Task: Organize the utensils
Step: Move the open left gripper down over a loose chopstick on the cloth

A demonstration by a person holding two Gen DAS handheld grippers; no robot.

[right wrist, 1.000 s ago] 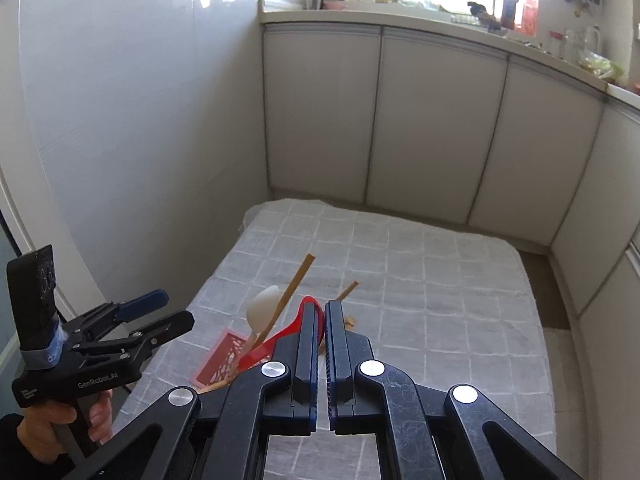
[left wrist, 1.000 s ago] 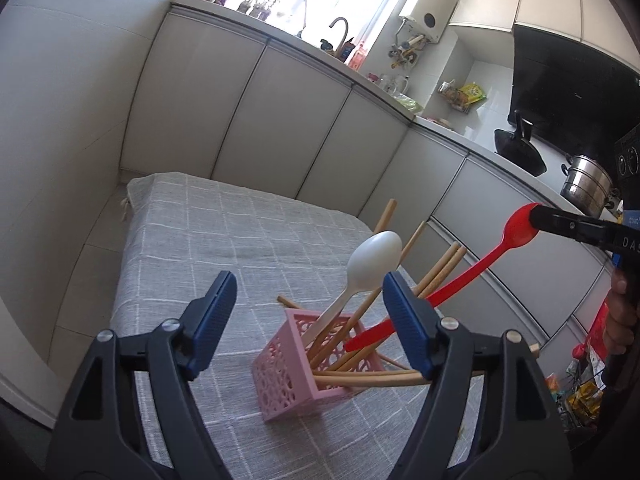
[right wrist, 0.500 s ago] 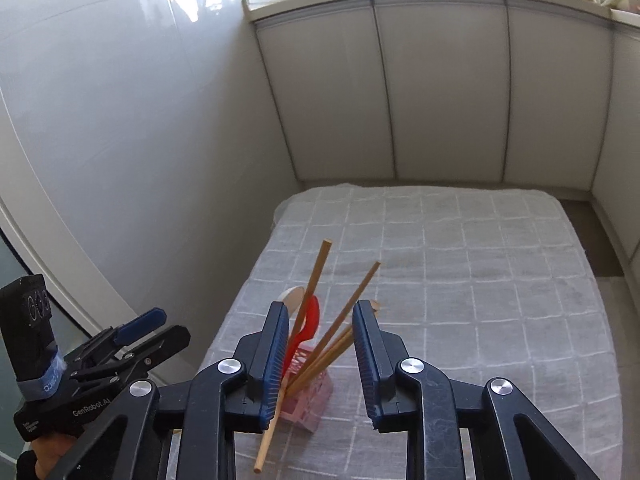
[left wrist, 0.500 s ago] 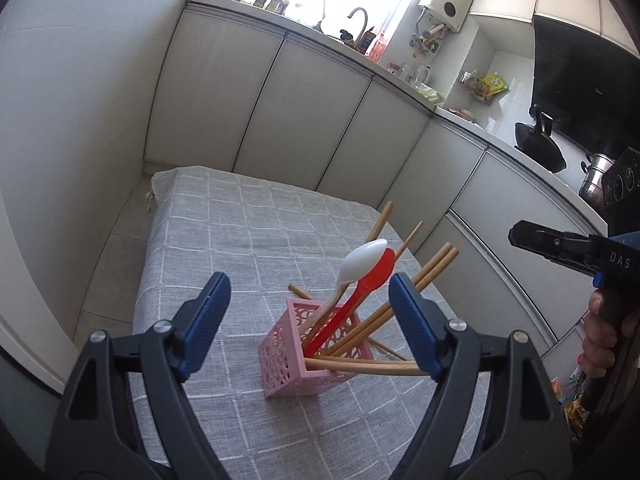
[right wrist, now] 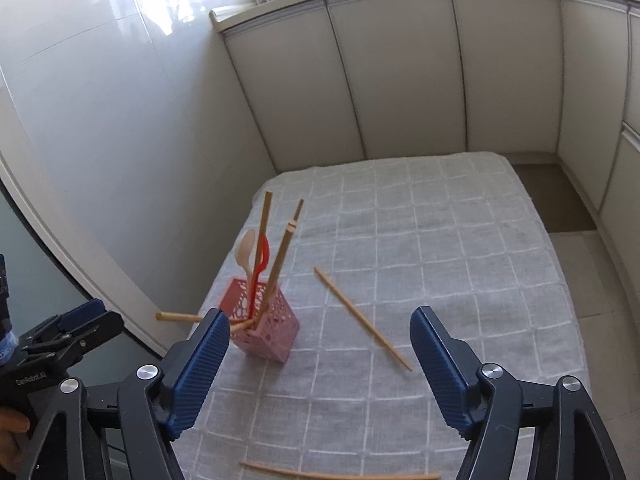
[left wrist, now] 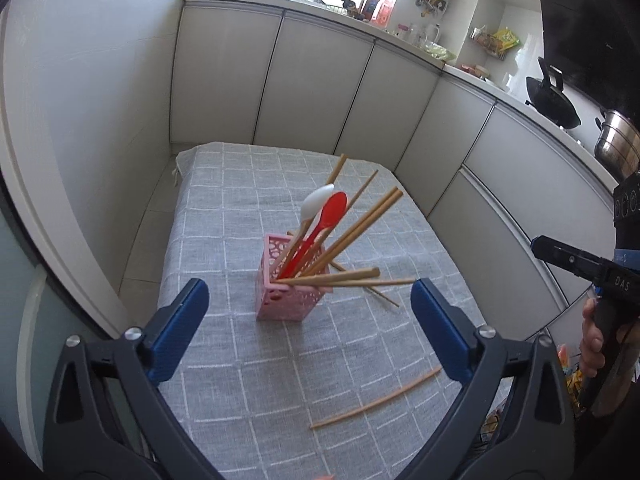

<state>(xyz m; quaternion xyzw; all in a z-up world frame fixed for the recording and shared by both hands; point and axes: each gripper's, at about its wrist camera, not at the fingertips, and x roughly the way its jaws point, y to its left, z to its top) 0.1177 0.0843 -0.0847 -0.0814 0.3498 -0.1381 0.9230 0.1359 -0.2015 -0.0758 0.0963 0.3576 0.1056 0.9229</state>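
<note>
A pink lattice holder (left wrist: 289, 296) (right wrist: 266, 330) stands on the grey checked cloth. In it lean a red spoon (left wrist: 320, 228) (right wrist: 261, 268), a white spoon (left wrist: 314, 206) (right wrist: 246, 250) and several wooden chopsticks (left wrist: 356, 226). One loose chopstick (left wrist: 376, 400) lies on the cloth near me, another (right wrist: 362, 318) to the holder's right. My left gripper (left wrist: 310, 328) hovers before the holder, its jaws opening with nothing between them. My right gripper (right wrist: 320, 364) is also opening and holds nothing; the holder sits just beyond its left finger (right wrist: 198, 368).
The cloth-covered table (left wrist: 224, 216) is hemmed in by white cabinet doors (left wrist: 312, 84) behind and right, and a wall on the left. A counter with a wok (left wrist: 552, 100) and a steel pot (left wrist: 618, 142) runs along the right. A hand (left wrist: 592, 340) holds the right gripper's grip.
The right gripper let go of the red spoon, which now stands in the holder, then drew back and opened wide. The left gripper backed off, rose and opened further.
</note>
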